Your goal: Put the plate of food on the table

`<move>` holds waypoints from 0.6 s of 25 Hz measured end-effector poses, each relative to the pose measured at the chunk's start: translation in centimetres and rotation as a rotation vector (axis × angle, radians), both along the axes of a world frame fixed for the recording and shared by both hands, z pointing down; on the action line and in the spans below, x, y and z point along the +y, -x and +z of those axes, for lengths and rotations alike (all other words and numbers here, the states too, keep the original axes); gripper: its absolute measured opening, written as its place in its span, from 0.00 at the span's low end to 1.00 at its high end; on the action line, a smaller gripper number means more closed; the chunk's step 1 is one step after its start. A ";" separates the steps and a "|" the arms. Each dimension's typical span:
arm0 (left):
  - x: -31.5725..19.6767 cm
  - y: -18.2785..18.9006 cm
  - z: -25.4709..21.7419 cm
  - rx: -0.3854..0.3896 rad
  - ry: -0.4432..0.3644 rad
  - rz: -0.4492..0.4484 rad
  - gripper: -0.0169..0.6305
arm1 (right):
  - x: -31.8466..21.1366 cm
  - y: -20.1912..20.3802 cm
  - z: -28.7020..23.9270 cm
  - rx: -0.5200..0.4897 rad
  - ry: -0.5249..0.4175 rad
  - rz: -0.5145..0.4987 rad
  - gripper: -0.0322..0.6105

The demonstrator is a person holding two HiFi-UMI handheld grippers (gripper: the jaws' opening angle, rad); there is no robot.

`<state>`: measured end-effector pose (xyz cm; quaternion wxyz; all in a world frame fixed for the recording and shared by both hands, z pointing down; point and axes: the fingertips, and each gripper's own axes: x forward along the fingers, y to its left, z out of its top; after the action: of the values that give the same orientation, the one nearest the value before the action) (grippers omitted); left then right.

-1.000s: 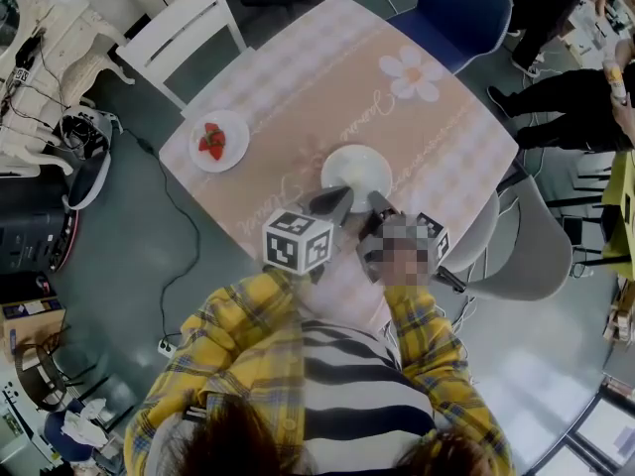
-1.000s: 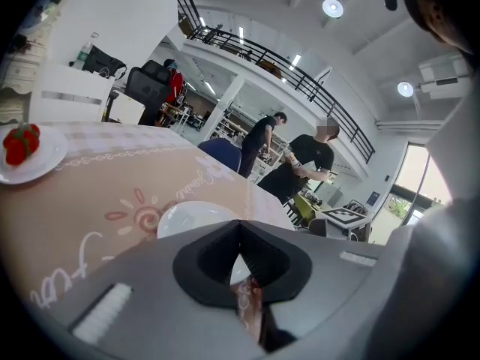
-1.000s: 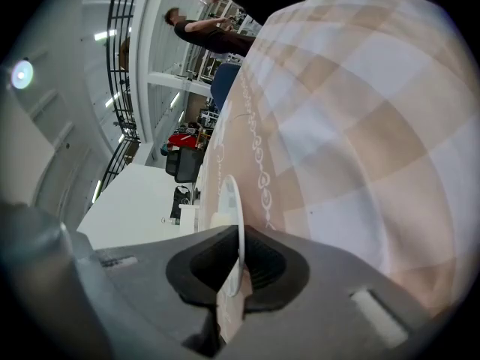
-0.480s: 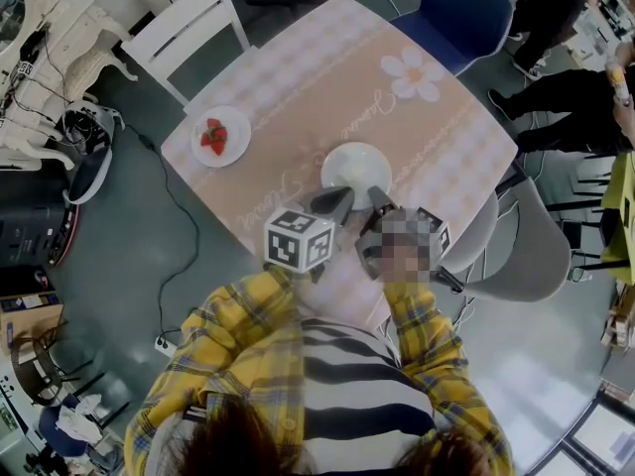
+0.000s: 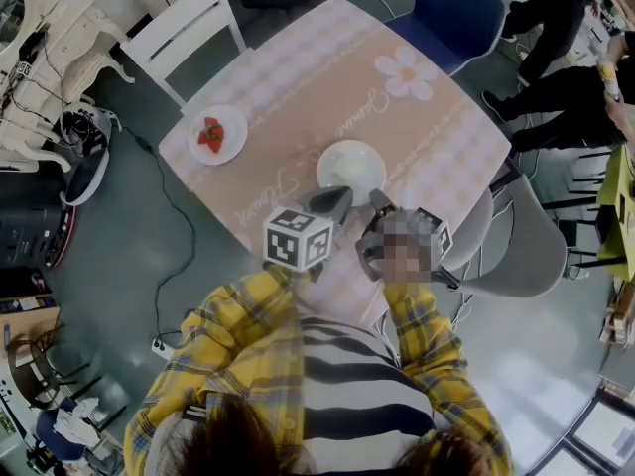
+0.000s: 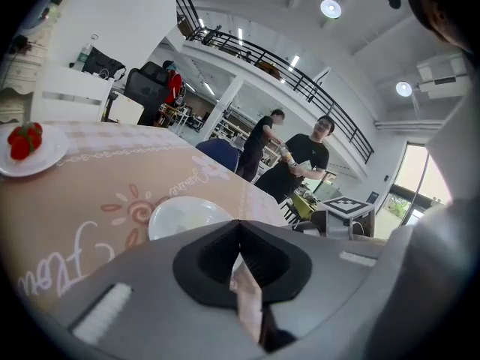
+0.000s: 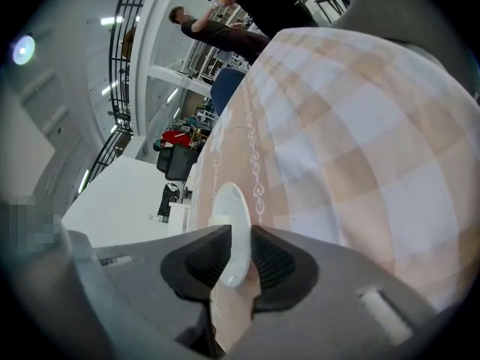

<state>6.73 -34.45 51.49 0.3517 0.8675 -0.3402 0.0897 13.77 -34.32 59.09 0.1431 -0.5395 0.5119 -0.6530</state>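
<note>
Head view down onto pink checked tabletop [image 5: 437, 127]. Near its middle, white plate [image 5: 352, 164], near rim clamped between fingers of right gripper [image 5: 378, 200]; resting or barely lifted, impossible to tell. Just beside, left gripper [image 5: 343, 198], fingers pressed together on nothing. Well apart at the far left corner, strawberry plate [image 5: 218, 136]. Around the edges: white chair [image 5: 189, 23], blue chair [image 5: 451, 13], grey chair [image 5: 526, 256]. Beyond, at right, people [image 5: 561, 92] standing.

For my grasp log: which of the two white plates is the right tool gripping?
The nearer plate: the right tool pinches its rim. The other plate, holding strawberries, sits apart to the left, untouched.
</note>
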 end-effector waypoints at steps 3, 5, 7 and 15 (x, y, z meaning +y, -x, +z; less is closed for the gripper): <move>0.4 -0.2 0.0 0.002 0.001 0.003 0.03 | 0.5 -0.4 0.0 0.005 0.001 0.013 0.16; 0.6 -0.3 0.1 0.003 0.001 0.003 0.03 | 0.7 -0.7 -0.1 0.009 -0.004 0.020 0.16; 0.8 -0.4 0.1 0.004 0.001 0.001 0.03 | 0.9 -0.9 -0.3 0.010 -0.015 0.018 0.15; 2.1 -0.7 -0.2 0.004 0.003 -0.015 0.03 | 2.0 -0.5 -2.4 0.035 -0.108 -0.057 0.05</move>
<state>7.39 -32.32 51.24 0.3544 0.8646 -0.3457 0.0860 14.28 -32.31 56.70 0.1443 -0.5273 0.5640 -0.6189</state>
